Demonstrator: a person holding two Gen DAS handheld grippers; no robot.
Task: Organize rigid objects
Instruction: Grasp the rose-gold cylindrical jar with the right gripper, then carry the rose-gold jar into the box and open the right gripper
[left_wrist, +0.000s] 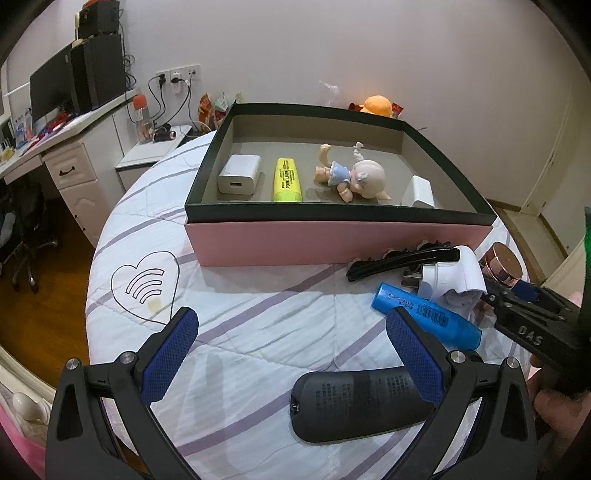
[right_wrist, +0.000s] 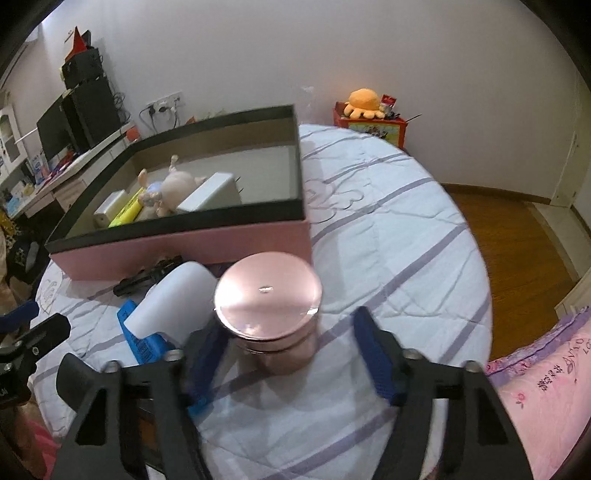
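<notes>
Right tool (right_wrist: 288, 354) straddled rose-gold jar (right_wrist: 267, 295) on striped bed (right_wrist: 388, 240), jaws partway in, left pad abt touching, right pad apart. Left tool (left_wrist: 291, 354) gaped wide, empty, beside black case (left_wrist: 358, 402). Pink box (left_wrist: 332, 240) nearby w/ doll (left_wrist: 351, 177), yellow highlighter (left_wrist: 286, 181).

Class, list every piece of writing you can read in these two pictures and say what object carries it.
"POINT LINER": yellow highlighter in the box.
"DAS": right gripper body, seen from the left wrist.
Blue highlighter: barcode and print, too small.
Black case: grey print, unreadable.
Pink bedding: embroidered writing, unclear.
</notes>
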